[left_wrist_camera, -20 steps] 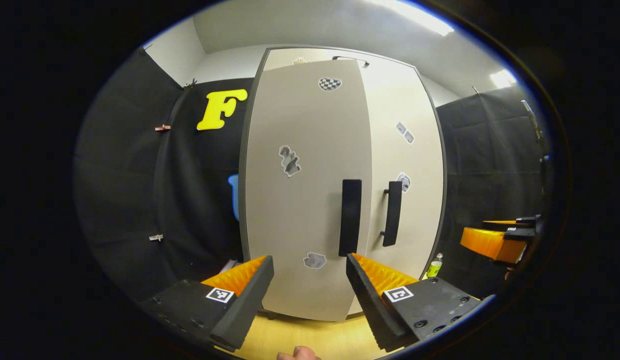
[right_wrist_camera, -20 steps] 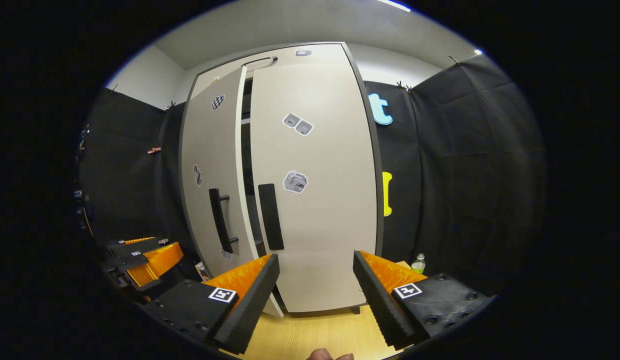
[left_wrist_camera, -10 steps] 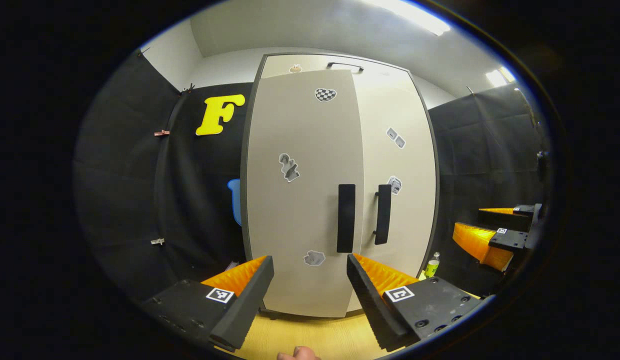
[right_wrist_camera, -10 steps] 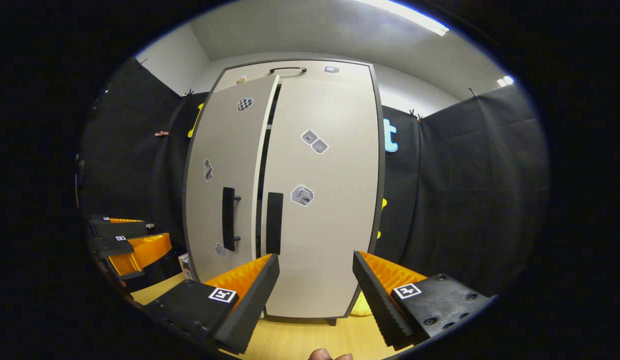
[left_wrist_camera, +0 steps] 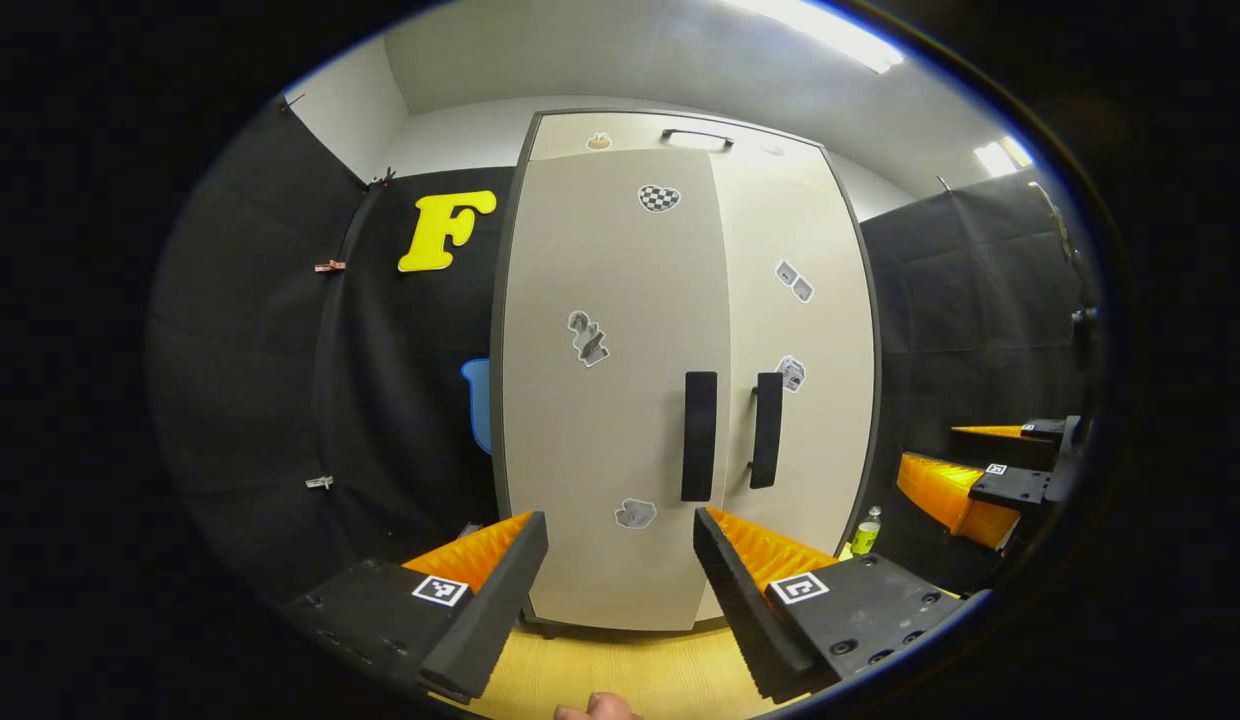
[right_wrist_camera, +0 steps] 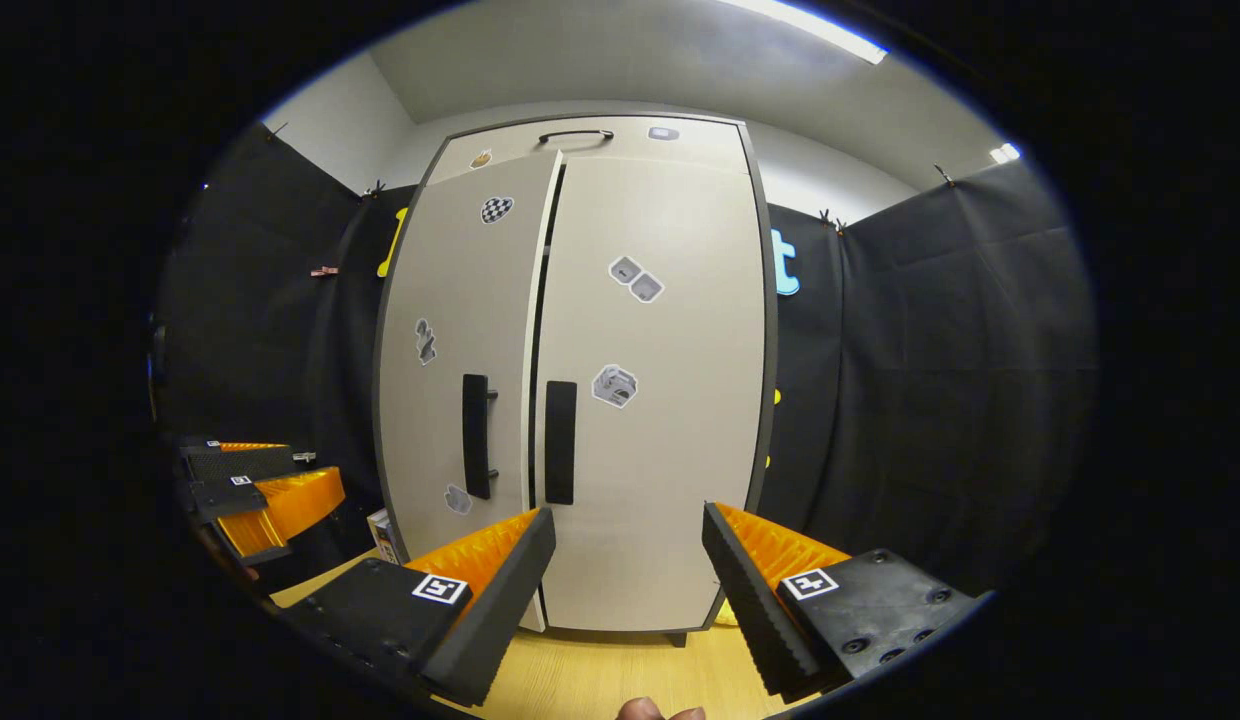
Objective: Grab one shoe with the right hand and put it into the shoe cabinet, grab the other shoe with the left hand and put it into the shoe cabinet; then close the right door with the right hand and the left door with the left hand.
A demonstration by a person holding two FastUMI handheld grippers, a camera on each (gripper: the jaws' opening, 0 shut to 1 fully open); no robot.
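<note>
Left door (right_wrist_camera: 450, 380) has swung nearly shut; stickers unreadable.

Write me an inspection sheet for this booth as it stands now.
Surface: pale wood floor under the cabinet.
Job's things: cabinet upright; right door flush; left door nearly shut, with a thin dark gap at the meeting edge. Shoes out of sight.
Clutter: green bottle beside the cabinet's right foot; small box at its left foot.
Grippers: left claw open, empty, facing the left door; right claw open, empty, facing the right door. Neither touches a handle.
Cables: nothing seen.
Surroundings: black cloth wall with clips, ceiling light.
</note>
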